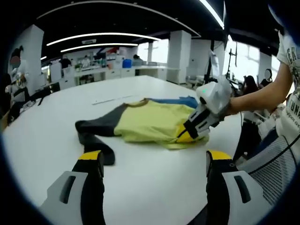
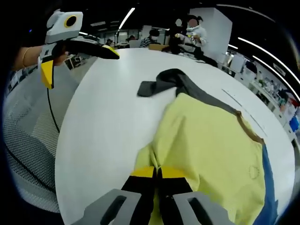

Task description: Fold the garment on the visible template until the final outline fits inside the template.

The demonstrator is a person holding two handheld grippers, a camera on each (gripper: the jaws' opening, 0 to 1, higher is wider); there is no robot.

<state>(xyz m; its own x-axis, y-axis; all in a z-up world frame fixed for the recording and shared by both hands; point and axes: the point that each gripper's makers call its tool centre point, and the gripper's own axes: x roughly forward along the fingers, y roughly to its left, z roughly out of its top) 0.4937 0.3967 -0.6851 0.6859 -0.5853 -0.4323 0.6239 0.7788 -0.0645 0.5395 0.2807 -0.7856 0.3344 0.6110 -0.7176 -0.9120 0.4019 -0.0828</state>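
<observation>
A yellow garment (image 1: pixel 150 121) with dark grey sleeves (image 1: pixel 96 126) lies spread on the white table (image 1: pixel 140 187). A blue strip (image 1: pixel 180 100) shows along its far edge. My left gripper (image 1: pixel 154 157) hangs open above the bare table, short of the garment. My right gripper (image 1: pixel 194 129) comes in from the right and is shut on the garment's yellow edge. In the right gripper view my right gripper (image 2: pixel 158 172) pinches the yellow cloth (image 2: pixel 211 145), with the grey sleeve (image 2: pixel 171 79) beyond. The left gripper (image 2: pixel 77 63) is held open at the upper left, off the table's edge.
The person's arm (image 1: pixel 262 96) reaches in from the right. A mesh chair (image 2: pixel 28 140) stands by the table's near edge (image 2: pixel 63 140), with a cable (image 2: pixel 52 117) hanging past it. Desks and people fill the room behind. The blue strip (image 2: pixel 272 187) borders the garment's right side.
</observation>
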